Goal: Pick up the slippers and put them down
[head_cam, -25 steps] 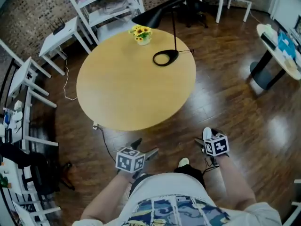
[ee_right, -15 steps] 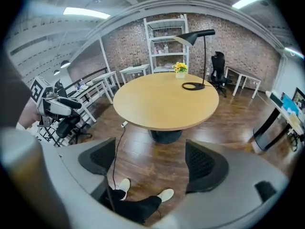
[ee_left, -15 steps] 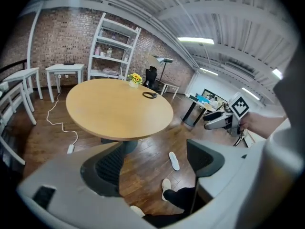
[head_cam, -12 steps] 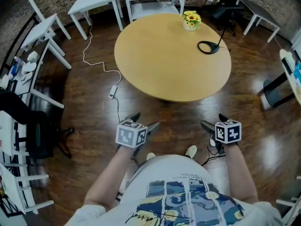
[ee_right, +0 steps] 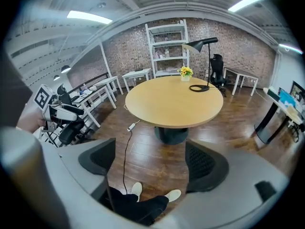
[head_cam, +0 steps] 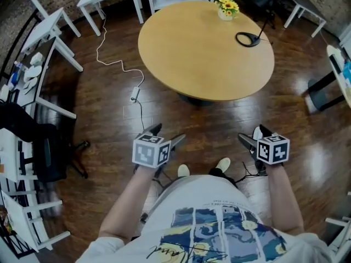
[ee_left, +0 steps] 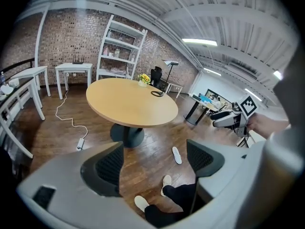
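One white slipper (ee_left: 176,155) lies flat on the dark wood floor, a little way out from the round table's foot. In the head view the slipper (head_cam: 257,133) shows just under my right gripper (head_cam: 255,136), partly hidden by it. My right gripper is open and empty, held above the floor. The left gripper (head_cam: 167,135) is also open and empty, at about the same height. The person's two feet in white footwear (head_cam: 183,170) (head_cam: 223,164) stand between the grippers. I see no second loose slipper.
A round wooden table (head_cam: 205,43) with a flower pot (head_cam: 227,8) and a black lamp (head_cam: 248,38) stands ahead. A white cable with a power block (head_cam: 134,95) trails on the floor at left. White side tables (head_cam: 49,29) and a black chair (head_cam: 46,158) line the left.
The head view has swung, so the table has shifted from the left to the upper right of the picture. Both grippers stay open and now sit a little wider apart.
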Motion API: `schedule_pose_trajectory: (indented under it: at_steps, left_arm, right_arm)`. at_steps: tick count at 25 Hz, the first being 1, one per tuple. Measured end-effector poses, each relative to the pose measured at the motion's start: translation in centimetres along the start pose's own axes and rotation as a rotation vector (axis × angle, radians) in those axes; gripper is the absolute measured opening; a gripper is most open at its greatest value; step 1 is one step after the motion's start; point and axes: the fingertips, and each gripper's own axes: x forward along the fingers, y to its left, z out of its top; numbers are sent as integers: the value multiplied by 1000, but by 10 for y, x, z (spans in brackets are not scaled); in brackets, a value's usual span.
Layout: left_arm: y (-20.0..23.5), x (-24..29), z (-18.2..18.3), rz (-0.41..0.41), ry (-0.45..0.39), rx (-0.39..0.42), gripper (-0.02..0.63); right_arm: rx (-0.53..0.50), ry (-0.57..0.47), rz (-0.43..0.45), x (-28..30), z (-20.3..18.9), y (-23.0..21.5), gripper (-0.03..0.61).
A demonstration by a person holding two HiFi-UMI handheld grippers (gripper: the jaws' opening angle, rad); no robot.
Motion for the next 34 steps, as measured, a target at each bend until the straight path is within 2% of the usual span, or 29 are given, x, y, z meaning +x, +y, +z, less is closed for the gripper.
schedule_pose_trajectory:
  at_steps: [14,28,34]
  left_arm:
    - [-28,-19,-26,-48,26,56,414]
    - [-48,-21,-27,-49,37,85,414]
    - [-62,-8,-20,-86,34,99,414]
  right_arm:
    - [33,-38,-43,-45,-29,9,471]
    - [36,-46,-48,-69,-38,3,469]
    - [31,-40,-87,-83,-39,-9,469]
